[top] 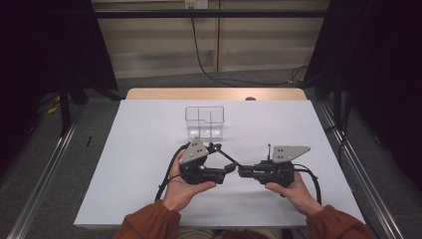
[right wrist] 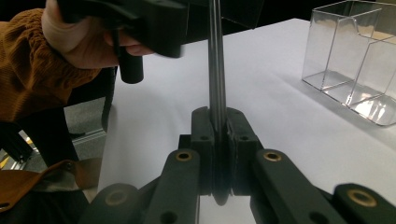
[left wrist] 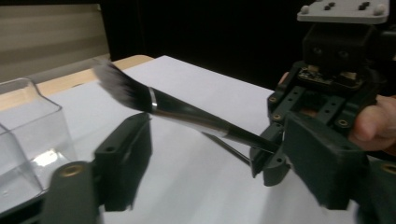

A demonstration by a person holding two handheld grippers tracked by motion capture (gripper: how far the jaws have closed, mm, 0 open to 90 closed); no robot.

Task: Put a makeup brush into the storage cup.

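Observation:
A makeup brush [top: 225, 155] with a dark handle, silver ferrule and dark bristles [left wrist: 116, 86] hangs above the white table, slanting up and away. My right gripper [right wrist: 218, 122] is shut on the handle's end; in the left gripper view it [left wrist: 268, 161] faces me. My left gripper [left wrist: 219, 144] stands open with the brush shaft [left wrist: 196, 116] running between its jaws, just over the top of the left jaw. The pads do not press on it. In the high view the two grippers [top: 225, 168] [top: 242, 172] meet tip to tip near the front middle.
A clear plastic organiser [top: 204, 121] with compartments stands empty behind the grippers, mid table. White paper [top: 144, 164] covers the tabletop, with a wooden edge [top: 214, 93] at the back. Cables trail from both grippers. Dark curtains hang at both sides.

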